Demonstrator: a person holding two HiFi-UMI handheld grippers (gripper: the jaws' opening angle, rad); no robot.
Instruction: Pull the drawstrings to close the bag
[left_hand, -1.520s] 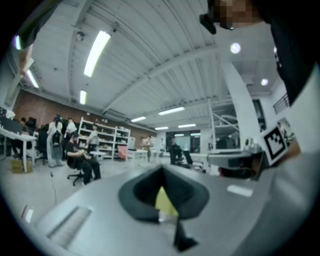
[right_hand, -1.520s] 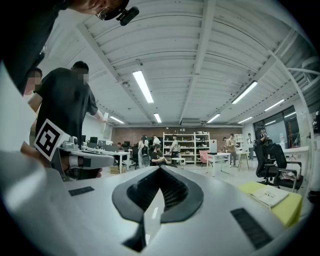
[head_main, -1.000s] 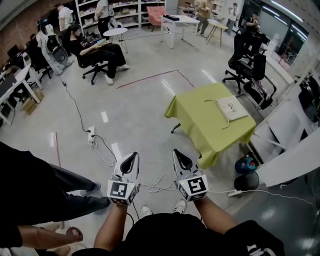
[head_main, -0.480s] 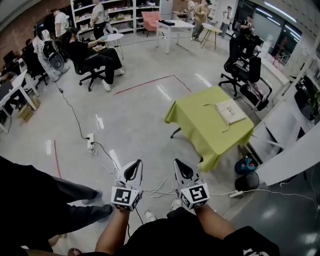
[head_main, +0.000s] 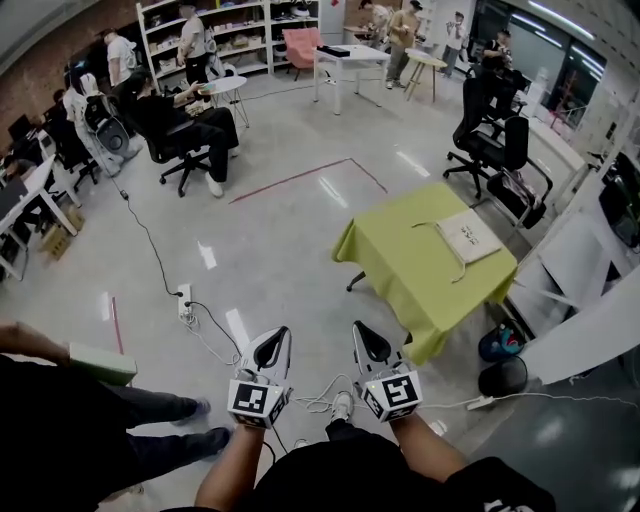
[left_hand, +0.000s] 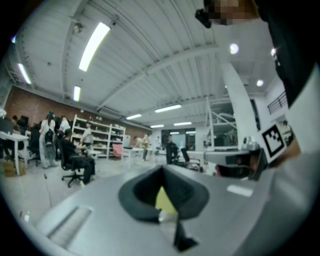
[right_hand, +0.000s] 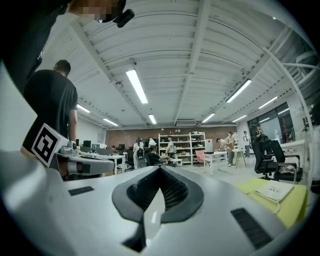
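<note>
No legible text or numbers, dark print on the bag (head_main: 468, 236) too small to read

The bag (head_main: 467, 236) lies on the table (head_main: 400, 265), ahead and right of the side-by-side left gripper (head_main: 276, 340) and right gripper (head_main: 363, 334), with office chairs (head_main: 497, 140) behind the table.

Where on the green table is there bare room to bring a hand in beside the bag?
The green table is bare left of the bag and toward its near corner. Crowded on the far right: the bag, its drawstrings, office chairs close behind.
</note>
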